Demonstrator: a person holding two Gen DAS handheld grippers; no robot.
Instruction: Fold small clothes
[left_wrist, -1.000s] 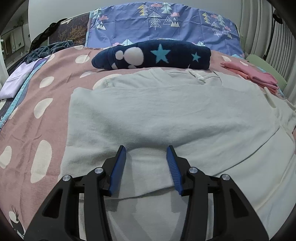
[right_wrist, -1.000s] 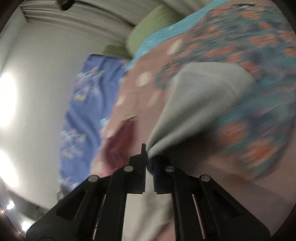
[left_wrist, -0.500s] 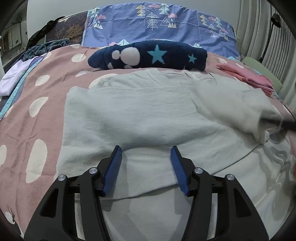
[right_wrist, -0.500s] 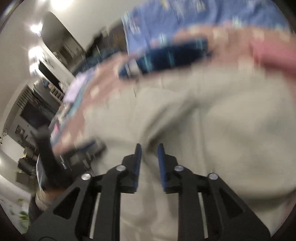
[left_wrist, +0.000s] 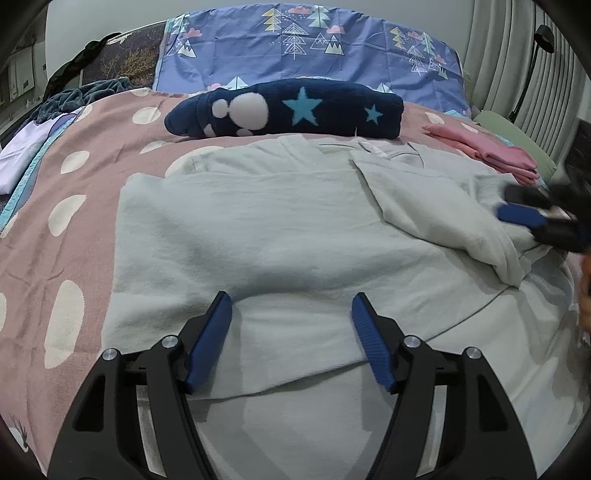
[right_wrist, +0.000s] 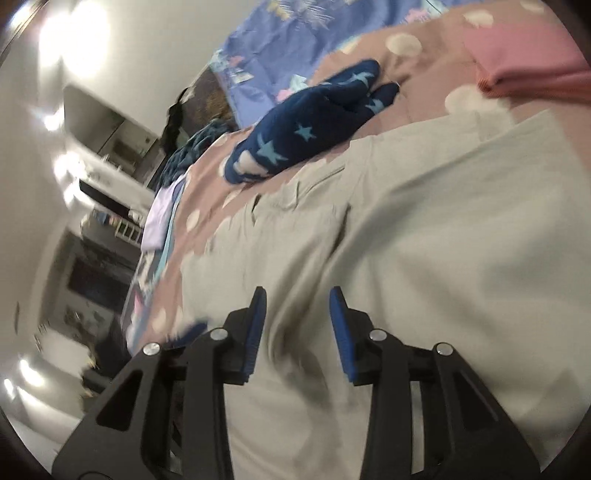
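A pale grey-green garment (left_wrist: 277, 229) lies spread on the bed, its left side and its right sleeve folded inward. My left gripper (left_wrist: 291, 306) hovers over the garment's near fold. Its jaws are opening and the cloth lies flat under them, not pinched. At the right edge of the left wrist view my right gripper (left_wrist: 532, 221) shows blurred, beside the folded-in sleeve. In its own view the right gripper (right_wrist: 297, 299) is low over the garment (right_wrist: 424, 229). Its jaws are opening, with no cloth pressed between the blue pads.
A folded navy blanket with stars (left_wrist: 288, 110) lies just behind the garment. Folded pink clothes (left_wrist: 487, 151) sit at the back right. A blue tree-print pillow (left_wrist: 314, 48) stands at the head. Lilac cloth (left_wrist: 22, 158) lies at the left edge of the pink dotted bedspread (left_wrist: 62, 258).
My right gripper carried the sleeve in over the garment, let it go and parted its jaws. The left gripper's jaws spread wider while it stayed in place.
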